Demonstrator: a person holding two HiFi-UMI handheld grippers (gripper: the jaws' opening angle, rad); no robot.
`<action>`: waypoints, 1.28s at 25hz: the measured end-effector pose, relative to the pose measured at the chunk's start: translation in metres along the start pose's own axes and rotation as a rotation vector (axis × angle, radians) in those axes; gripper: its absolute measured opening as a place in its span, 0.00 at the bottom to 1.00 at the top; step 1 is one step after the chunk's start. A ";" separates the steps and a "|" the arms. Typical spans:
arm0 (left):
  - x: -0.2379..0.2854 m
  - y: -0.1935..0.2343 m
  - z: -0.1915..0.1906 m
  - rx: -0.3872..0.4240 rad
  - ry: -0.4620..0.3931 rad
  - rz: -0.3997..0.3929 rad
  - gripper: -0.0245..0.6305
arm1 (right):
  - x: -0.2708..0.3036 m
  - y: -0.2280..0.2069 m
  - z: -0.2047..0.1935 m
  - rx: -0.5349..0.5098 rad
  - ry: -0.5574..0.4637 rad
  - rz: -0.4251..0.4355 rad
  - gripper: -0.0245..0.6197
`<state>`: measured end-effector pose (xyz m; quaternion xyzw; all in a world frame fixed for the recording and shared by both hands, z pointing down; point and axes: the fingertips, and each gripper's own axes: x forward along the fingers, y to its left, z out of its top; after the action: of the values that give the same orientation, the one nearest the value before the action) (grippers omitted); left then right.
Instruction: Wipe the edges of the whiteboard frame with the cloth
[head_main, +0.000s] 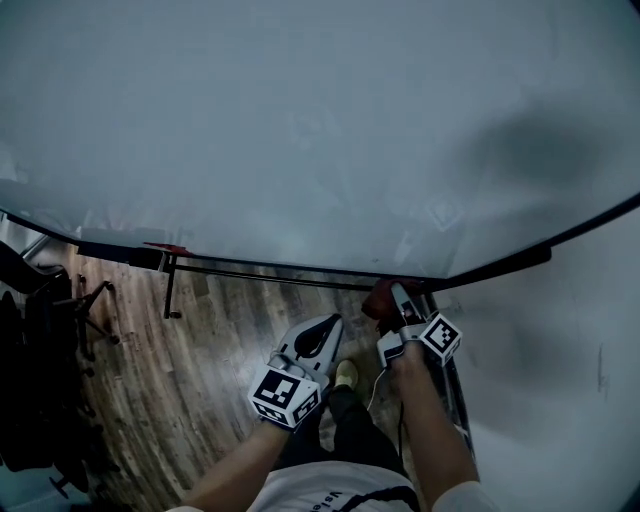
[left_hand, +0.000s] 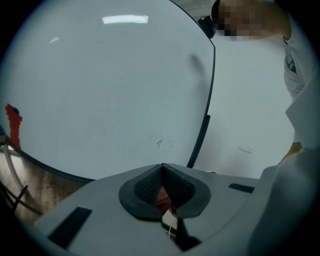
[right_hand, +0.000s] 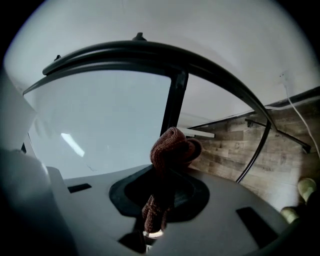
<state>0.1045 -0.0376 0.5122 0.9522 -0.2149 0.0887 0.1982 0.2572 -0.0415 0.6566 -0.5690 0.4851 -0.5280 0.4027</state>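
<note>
Left gripper (left_hand: 162, 167): fingers pressed together at the tips, nothing caught between them. I have it low, below the whiteboard's bottom edge and clear of it.

Right gripper (head_main: 397, 296): fingers clamped on the cloth (right_hand: 170, 147), a reddish-brown knit piece. It is bunched above the tips, with a tail hanging down between the pads. The cloth sits right at the lower right corner of the whiteboard frame (head_main: 500, 268), just beside the dark bar. I cannot tell whether it touches.

Past the frame, the whiteboard (head_main: 300, 130) shows pale, with faint marks near that corner. A red strip (head_main: 165, 248) sits on the bottom edge towards the left.

Beneath, a wood floor (head_main: 200, 340). A dark office chair (head_main: 40, 370) stands at its left edge.
</note>
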 end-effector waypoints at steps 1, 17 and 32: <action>-0.003 0.003 0.000 -0.006 -0.005 0.019 0.05 | 0.004 0.001 -0.006 0.002 0.018 0.004 0.12; -0.070 0.074 0.012 -0.091 -0.091 0.228 0.05 | 0.067 0.029 -0.108 -0.044 0.236 0.033 0.12; -0.104 0.167 0.006 -0.111 -0.059 0.204 0.05 | 0.120 0.051 -0.194 -0.096 0.234 0.024 0.12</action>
<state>-0.0616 -0.1398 0.5367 0.9150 -0.3212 0.0681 0.2343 0.0552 -0.1589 0.6552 -0.5162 0.5601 -0.5621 0.3221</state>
